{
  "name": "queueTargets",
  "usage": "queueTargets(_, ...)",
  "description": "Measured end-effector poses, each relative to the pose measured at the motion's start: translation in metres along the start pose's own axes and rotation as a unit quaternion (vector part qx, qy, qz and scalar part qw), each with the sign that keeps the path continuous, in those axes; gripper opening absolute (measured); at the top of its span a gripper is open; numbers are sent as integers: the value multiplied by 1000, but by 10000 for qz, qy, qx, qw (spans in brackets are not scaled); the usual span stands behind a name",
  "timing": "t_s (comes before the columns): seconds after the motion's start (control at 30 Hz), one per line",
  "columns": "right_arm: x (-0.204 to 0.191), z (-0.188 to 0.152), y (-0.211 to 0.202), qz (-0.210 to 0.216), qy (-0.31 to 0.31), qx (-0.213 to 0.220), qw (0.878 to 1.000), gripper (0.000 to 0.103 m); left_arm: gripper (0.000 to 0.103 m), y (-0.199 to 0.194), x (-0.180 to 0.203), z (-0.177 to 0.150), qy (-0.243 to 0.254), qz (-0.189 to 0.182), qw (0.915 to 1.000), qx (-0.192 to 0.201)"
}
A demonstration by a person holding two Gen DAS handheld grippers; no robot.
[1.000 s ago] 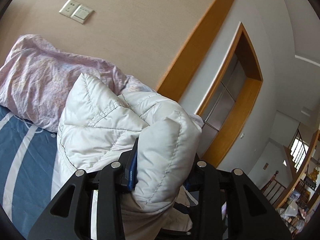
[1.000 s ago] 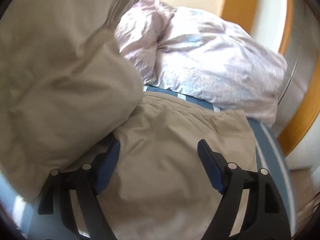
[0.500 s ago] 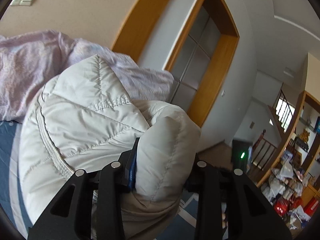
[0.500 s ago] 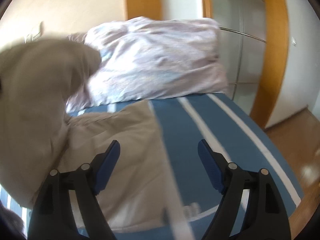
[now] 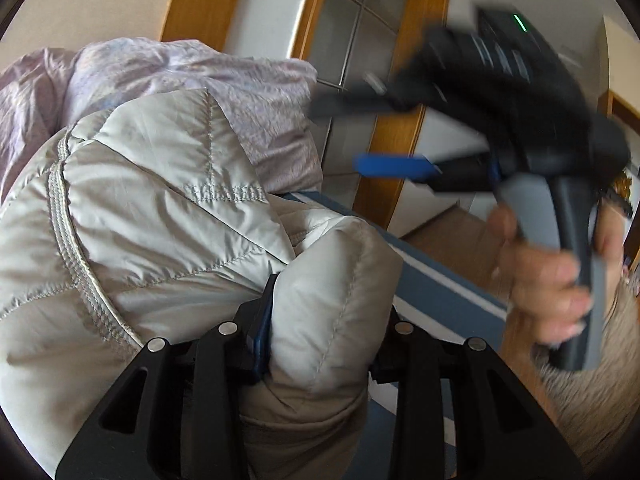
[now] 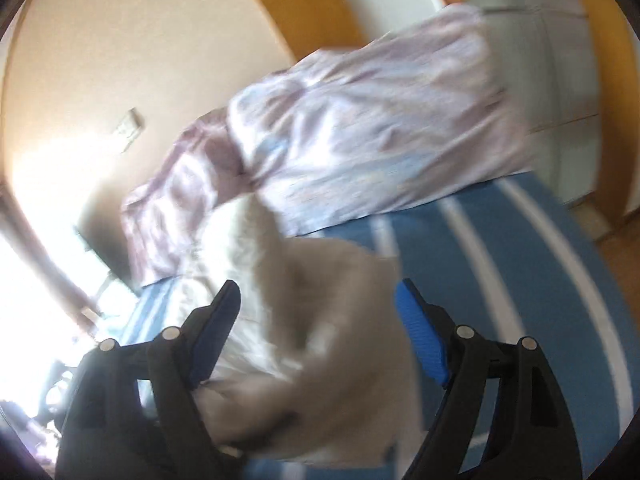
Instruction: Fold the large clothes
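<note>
A pale grey quilted puffer jacket [image 5: 160, 208] fills the left wrist view. My left gripper [image 5: 320, 328] is shut on a thick fold of it and holds it above the bed. My right gripper [image 6: 318, 312] is open and empty, its blue pads [image 6: 420, 344] wide apart above the blurred jacket [image 6: 320, 320] on the blue striped bed sheet [image 6: 520, 280]. The right gripper also shows in the left wrist view [image 5: 344, 132], held in a hand at the upper right, jaws apart.
A crumpled lilac duvet [image 6: 380, 128] lies at the head of the bed against the beige wall. A wooden door frame [image 5: 400, 120] with a glass panel and wooden floor [image 5: 452, 232] lie beyond the bed's right edge.
The left gripper has swung right with the jacket fold still clamped. The right gripper has moved up and right, now crossing the left wrist view, and its camera has tilted towards the jacket.
</note>
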State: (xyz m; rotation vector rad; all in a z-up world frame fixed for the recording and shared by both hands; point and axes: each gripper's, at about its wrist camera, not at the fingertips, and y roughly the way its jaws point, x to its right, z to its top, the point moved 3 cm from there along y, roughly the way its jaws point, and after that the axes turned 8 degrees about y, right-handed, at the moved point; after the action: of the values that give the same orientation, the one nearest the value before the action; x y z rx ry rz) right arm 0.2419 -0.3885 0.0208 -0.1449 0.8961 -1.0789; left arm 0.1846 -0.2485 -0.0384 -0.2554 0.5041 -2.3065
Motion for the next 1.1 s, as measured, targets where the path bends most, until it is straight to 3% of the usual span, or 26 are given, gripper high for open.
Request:
queueTargets(0.4, -16, 8, 80, -169, -53, -993, 9949, 72, 36, 15, 15, -19, 374, 50, 9990, -247)
queueTargets(0.43, -15, 6, 85, -119, -14, -1101, 9938, 68, 36, 16, 15, -19, 410, 62, 9988, -258)
queueTargets(0.57, -6, 0, 92, -4, 152, -1172, 9930, 32, 36, 15, 19, -24, 573, 136, 9979, -262)
queueTargets(0.63, 0, -1, 92, 68, 267, -1175, 9927, 24, 36, 8, 22, -26, 610, 127, 9977, -254)
queueTargets(0.8, 5, -2, 88, -30, 207, -1076, 9940, 17, 41, -36, 24, -28, 774, -98, 9967, -213)
queueTargets(0.93, 8, -3, 84, -204, 124, -955, 9951, 16, 48, -89, 0, -17, 544, -299, 9981, 54)
queueTargets(1.0, 8, -4, 84, -295, 62, -908, 9954, 16, 59, -107, -26, -2, 363, -46, 9989, 287)
queueTargets(1.1, 7, -8, 83, -503, -98, -814, 9954, 16, 60, -109, -84, 19, 99, 690, 9965, 460)
